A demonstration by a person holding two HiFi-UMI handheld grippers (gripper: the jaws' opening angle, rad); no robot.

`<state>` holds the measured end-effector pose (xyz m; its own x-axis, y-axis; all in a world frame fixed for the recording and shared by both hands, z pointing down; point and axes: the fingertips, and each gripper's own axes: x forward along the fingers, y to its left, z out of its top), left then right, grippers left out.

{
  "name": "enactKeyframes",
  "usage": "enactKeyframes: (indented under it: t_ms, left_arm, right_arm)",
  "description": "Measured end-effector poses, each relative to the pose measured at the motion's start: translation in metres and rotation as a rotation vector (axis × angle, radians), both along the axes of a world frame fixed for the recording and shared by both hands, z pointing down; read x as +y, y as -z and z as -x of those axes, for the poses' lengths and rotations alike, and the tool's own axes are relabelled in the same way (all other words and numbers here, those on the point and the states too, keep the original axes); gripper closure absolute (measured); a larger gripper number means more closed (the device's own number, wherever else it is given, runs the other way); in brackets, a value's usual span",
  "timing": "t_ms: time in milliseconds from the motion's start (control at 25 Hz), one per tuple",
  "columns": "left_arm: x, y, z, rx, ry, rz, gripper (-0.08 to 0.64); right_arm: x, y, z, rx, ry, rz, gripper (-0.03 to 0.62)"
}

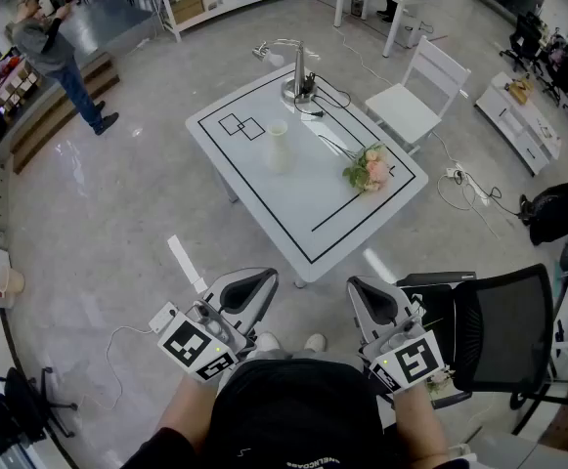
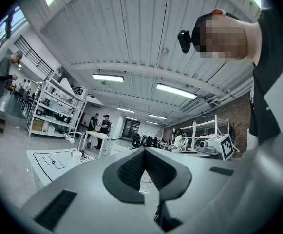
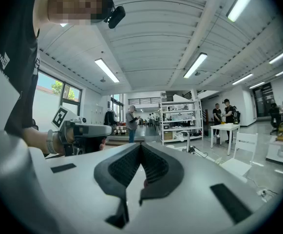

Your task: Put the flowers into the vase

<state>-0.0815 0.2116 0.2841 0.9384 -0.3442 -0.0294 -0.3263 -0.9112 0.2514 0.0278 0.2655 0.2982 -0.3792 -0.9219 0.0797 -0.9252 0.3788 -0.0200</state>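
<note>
**Flowers lying on the table, both grippers shut and empty**

Flowers (image 1: pixel 367 169) lie flat well ahead of the right gripper (image 1: pixel 367 287), pink heads close to the table's (image 1: pixel 264 213) right edge, just beside the black border line. The vase (image 1: pixel 279 148) stands upright ahead of the left gripper (image 1: pixel 259 277), well apart from the blooms, with bare white tabletop between them. Nothing crowds the vase's mouth.

The table's near corner sits between the two grippers. Both are held level and short of the surface, with the left gripper's jaws pressed together on nothing, and the right's likewise.

Beyond the vase, a metal stand (image 1: pixel 300 71) and its cables (image 1: pixel 334 98) occupy the far edge. A white chair (image 1: pixel 415 91) is beyond the flowers, off the far right edge. A black chair (image 1: pixel 489 325) sits just beside the right gripper, on its outer side. Outside the left gripper, there is open floor (image 1: pixel 98 223).
</note>
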Motion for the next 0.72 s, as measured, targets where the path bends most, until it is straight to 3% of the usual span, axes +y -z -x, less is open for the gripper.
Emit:
enactKeyframes:
  t_ms: [440, 720]
  left_arm:
    - [-0.002, -0.006, 0.002, -0.017, -0.001, -0.017, 0.557]
    - [-0.010, -0.014, 0.010, -0.040, 0.009, -0.014, 0.557]
  right_arm:
    - [-0.003, -0.002, 0.001, 0.003, -0.003, 0.011, 0.592]
    - [-0.011, -0.001, 0.003, -0.060, -0.013, 0.013, 0.592]
